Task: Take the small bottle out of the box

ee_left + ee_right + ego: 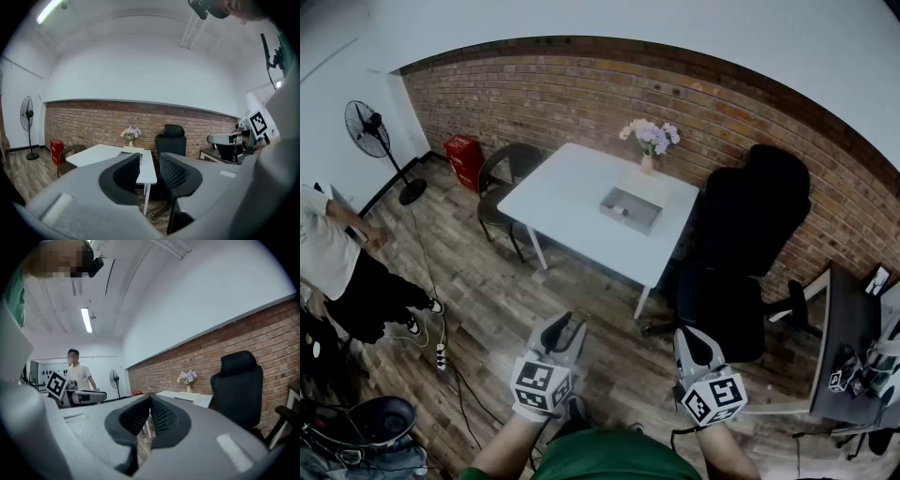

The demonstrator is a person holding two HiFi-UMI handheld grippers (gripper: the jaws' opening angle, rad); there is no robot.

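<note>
Where I am: I stand on the wood floor, well away from the white table. A black chair is by the table's right end.
Box: The grey box sits on the table, near the vase of flowers. Nothing of mine is close to it.
Small bottle: I cannot see it. The box is too far off and too small in my view to show what is in it. My guess is the bottle is inside.
My left gripper: The jaws are partway open, with a gap between them. Nothing is in the gap. I only see the far table and the floor through it.
My right gripper: The jaws are closed, with the tips touching. It holds nothing.
Done so far: Nothing that I can see. No bottle is out, and both my grippers are empty.
Left to do: All of it, I think. I have to walk up to the table, reach a gripper into the box, close the jaws on the bottle and lift it out.
Watch out: The black chair is close to the table, so I may have to come in from the open side.
</note>
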